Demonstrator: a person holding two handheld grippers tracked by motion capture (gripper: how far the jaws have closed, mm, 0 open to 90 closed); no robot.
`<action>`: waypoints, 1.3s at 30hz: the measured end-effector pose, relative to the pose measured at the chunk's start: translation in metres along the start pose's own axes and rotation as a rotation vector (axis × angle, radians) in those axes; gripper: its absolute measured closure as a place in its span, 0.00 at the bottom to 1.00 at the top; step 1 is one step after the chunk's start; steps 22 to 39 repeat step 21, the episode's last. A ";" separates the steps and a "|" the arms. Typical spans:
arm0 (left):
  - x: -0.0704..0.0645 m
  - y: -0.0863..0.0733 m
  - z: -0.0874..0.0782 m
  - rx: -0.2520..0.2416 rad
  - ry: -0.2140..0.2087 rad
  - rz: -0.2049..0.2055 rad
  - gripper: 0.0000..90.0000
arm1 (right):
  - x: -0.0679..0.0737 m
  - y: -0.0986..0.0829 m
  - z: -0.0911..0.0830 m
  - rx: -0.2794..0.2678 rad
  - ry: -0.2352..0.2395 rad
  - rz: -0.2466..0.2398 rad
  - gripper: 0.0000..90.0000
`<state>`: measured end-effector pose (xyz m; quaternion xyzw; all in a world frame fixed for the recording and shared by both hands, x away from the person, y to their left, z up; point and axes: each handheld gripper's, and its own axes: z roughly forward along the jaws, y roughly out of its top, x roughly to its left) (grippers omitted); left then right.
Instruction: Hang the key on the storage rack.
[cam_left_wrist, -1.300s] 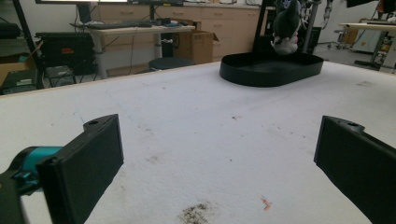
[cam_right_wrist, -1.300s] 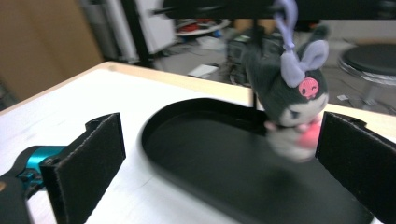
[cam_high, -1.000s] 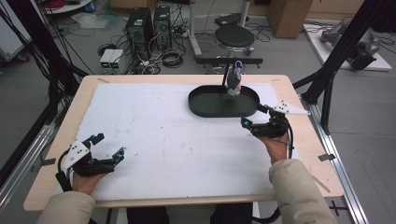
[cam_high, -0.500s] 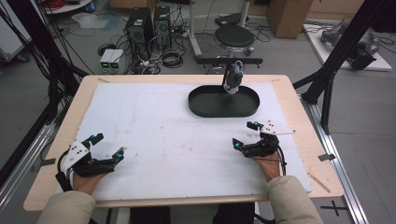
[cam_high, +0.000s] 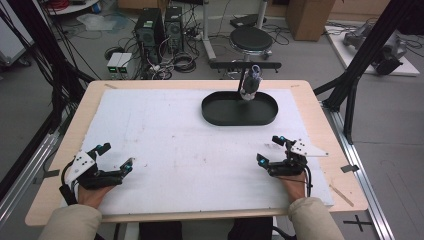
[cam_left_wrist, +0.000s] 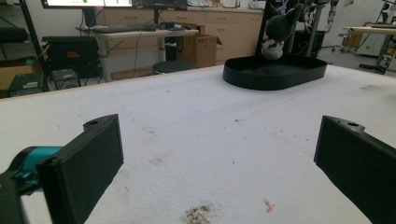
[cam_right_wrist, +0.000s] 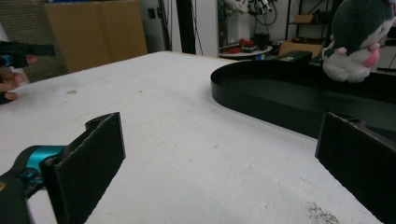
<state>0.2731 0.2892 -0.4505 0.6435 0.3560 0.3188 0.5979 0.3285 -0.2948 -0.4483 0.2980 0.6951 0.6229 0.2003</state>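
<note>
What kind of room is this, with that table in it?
Probably a robotics or research lab: computer towers and tangled cables lie on the floor beyond the table, and a person holds a left gripper and right gripper over it.

Even, soft indoor light; faint shadows; near jaws slightly blurred.
</note>
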 end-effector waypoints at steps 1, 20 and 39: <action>0.000 0.000 0.000 -0.007 0.001 0.000 0.02 | 0.000 -0.001 -0.001 0.002 0.002 0.005 0.01; -0.001 -0.003 -0.006 -0.068 -0.001 0.007 0.02 | 0.002 -0.002 -0.003 -0.015 -0.039 -0.002 0.01; -0.001 -0.003 -0.006 -0.067 0.000 0.008 0.02 | 0.002 -0.002 -0.003 -0.014 -0.039 -0.001 0.01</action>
